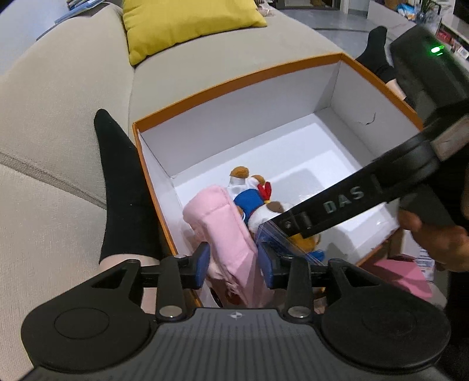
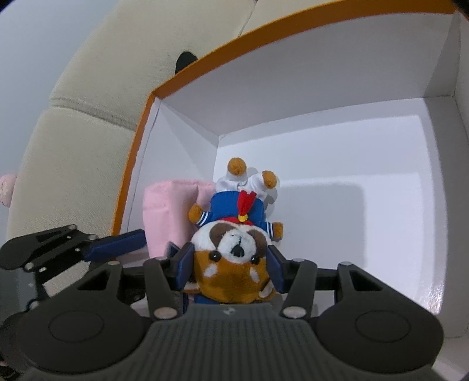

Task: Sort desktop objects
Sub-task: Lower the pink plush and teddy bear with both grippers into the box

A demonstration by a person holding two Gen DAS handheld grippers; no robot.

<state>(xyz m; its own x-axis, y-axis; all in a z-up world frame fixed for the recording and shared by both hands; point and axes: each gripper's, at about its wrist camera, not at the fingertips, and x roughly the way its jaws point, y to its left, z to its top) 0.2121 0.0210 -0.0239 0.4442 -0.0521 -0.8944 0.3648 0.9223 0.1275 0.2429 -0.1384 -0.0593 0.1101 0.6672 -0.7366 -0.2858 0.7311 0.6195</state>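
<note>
An open box [image 1: 234, 79] with orange rim and white inside sits on a beige sofa. My left gripper [image 1: 234, 265] is shut on a pink fabric pouch [image 1: 225, 231] and holds it over the box's near left corner. My right gripper [image 2: 231, 268] is shut on the head of a brown and white plush dog [image 2: 234, 249] in a blue sailor suit, upside down inside the box, next to the pouch [image 2: 170, 211]. In the left wrist view the dog [image 1: 258, 199] lies just right of the pouch, under the right gripper's arm [image 1: 351, 199].
A yellow cushion [image 1: 187, 23] lies on the sofa [image 1: 58, 117] behind the box. Legs in black socks [image 1: 123, 181] flank the box on both sides. Pink items [image 1: 404, 272] lie beyond the box's right wall. The right half of the box floor [image 2: 351, 205] is bare.
</note>
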